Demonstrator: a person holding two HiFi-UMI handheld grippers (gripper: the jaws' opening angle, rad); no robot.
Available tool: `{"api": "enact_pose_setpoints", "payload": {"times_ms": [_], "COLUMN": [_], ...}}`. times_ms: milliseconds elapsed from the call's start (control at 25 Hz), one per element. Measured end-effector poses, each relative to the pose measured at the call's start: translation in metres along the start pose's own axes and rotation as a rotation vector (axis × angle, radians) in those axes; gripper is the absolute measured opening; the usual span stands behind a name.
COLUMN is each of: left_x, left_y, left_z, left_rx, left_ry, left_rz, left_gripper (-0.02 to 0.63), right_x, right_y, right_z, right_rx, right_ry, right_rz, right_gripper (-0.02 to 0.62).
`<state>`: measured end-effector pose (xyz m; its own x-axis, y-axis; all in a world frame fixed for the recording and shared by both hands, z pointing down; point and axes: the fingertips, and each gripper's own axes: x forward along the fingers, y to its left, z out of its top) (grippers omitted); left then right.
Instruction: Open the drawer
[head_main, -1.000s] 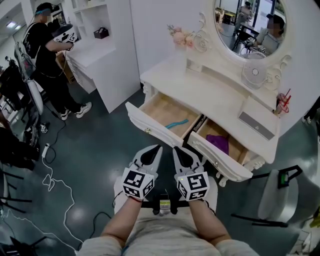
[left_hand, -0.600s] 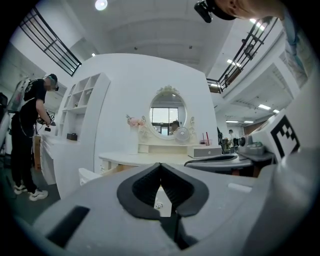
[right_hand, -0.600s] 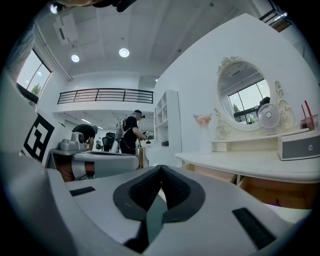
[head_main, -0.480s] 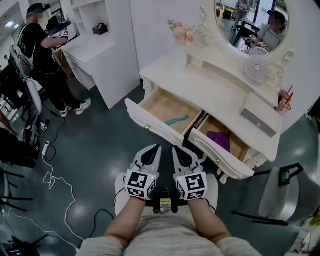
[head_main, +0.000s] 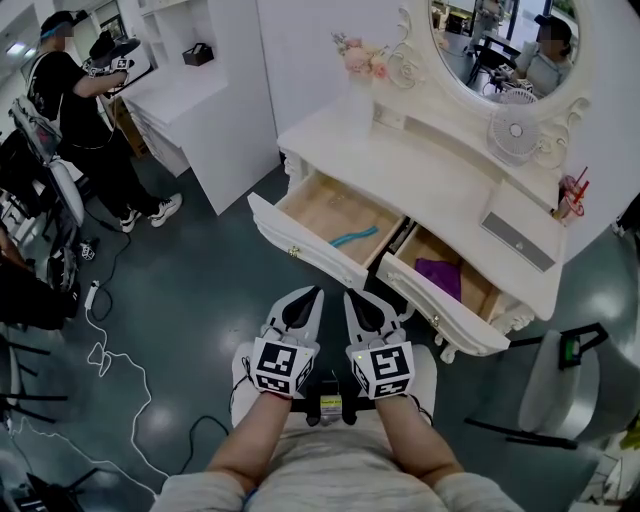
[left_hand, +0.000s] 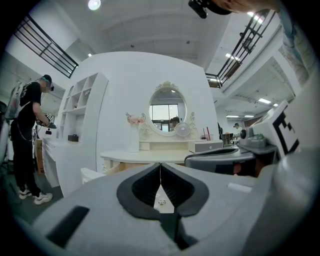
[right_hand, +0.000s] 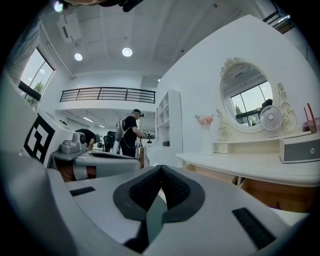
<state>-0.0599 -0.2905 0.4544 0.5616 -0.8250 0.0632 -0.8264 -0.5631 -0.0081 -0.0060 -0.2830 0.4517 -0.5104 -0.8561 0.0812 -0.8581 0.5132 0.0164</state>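
Dressing table (head_main: 430, 180): both drawers stand pulled out. Left drawer (head_main: 300, 248) holds a blue strip (head_main: 352, 238); right drawer (head_main: 440, 315) holds a purple cloth (head_main: 440, 273). Opening looks done.

Left gripper (head_main: 313, 292) and right gripper (head_main: 352, 296) sit side by side close to the person's body, well apart from the drawer fronts. Both are clenched on nothing, tips meeting. Likely a resting pose, since nothing is left to pull.

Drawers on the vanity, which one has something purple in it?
The right-hand open drawer, holding purple cloth; the left open drawer holds a teal item.
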Motion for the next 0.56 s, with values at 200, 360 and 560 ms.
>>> {"api": "enact_pose_setpoints", "payload": {"times_ms": [200,360,560], "left_x": [0.0006,0.0017,0.0032], "left_y": [0.0014,0.0008,-0.0004], "left_z": [0.0,-0.0009,-0.0016], "left_rx": [0.0,0.003,0.005], "left_ry": [-0.001,0.001,-0.002], "left_rz": [0.003,0.002,0.003], "left_gripper": [0.014,0.014,0.014], "right_x": [0.0019,0.0018,0.0013], "right_y": [0.0033,0.0026,0.0022], "right_z": [-0.0007,-0.0023,-0.003], "right_rx": [0.003,0.0,0.001], "right_ry": [0.004,0.007,0.005], "right_rz": [0.011,0.01,0.017], "right_gripper": [0.008,0.008,0.008]}}
